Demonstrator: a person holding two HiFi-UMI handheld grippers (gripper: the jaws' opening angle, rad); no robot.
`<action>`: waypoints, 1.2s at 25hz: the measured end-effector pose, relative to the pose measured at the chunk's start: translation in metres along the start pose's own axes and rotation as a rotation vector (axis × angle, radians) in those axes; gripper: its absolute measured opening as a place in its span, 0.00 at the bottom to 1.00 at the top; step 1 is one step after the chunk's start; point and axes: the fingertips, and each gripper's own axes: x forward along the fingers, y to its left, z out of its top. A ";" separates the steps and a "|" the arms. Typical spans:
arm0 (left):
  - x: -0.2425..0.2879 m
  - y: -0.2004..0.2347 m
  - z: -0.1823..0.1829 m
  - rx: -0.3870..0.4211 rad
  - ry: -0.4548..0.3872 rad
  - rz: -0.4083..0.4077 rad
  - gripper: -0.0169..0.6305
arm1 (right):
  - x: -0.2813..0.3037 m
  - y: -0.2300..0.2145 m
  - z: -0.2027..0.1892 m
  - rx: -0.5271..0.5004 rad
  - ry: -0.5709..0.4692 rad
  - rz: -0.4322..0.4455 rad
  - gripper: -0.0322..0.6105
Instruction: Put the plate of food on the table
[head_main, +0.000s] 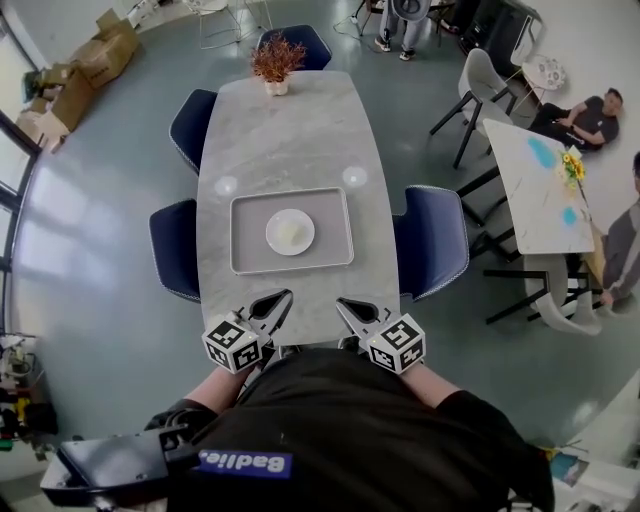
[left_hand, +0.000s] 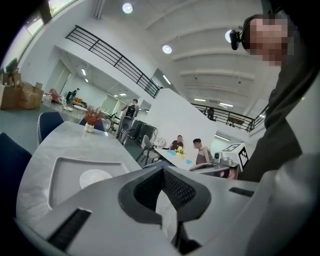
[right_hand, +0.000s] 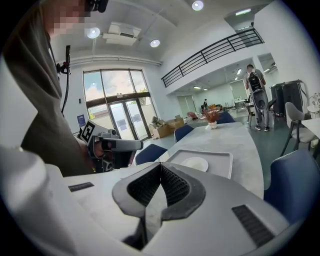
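Jaws together and empty, the left gripper (head_main: 283, 296) and right gripper (head_main: 345, 303) hung short of the tray (head_main: 245, 262), its plate (head_main: 290, 232) seemingly next to be reached.

This looks like an open office lounge or canteen. A marble table (head_main: 290, 130) stands among blue chairs (head_main: 430, 240). A mezzanine railing (right_hand: 210, 55), glass doors (right_hand: 112, 117) and cardboard boxes (head_main: 95, 60) surround it.

Looks steeply down from the head, close over the near end of the marble table (head_main: 290, 140), left gripper (head_main: 283, 298) at 7 o'clock, right gripper (head_main: 342, 303) at 5. Rides low on each gripper there, facing up the tabletop and angled inward enough to catch the other gripper. Shares in all three the tray (head_main: 243, 262), plate (head_main: 290, 232) and far potted plant (head_main: 277, 62) at 12 o'clock.
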 end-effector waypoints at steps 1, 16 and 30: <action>-0.002 -0.007 0.004 0.017 -0.006 -0.017 0.04 | 0.001 0.002 0.001 -0.007 0.001 0.008 0.07; 0.000 -0.061 0.025 0.172 -0.057 -0.196 0.04 | -0.001 0.023 0.027 -0.101 -0.099 0.063 0.07; 0.004 -0.068 0.024 0.169 -0.047 -0.221 0.04 | -0.002 0.025 0.033 -0.121 -0.113 0.077 0.07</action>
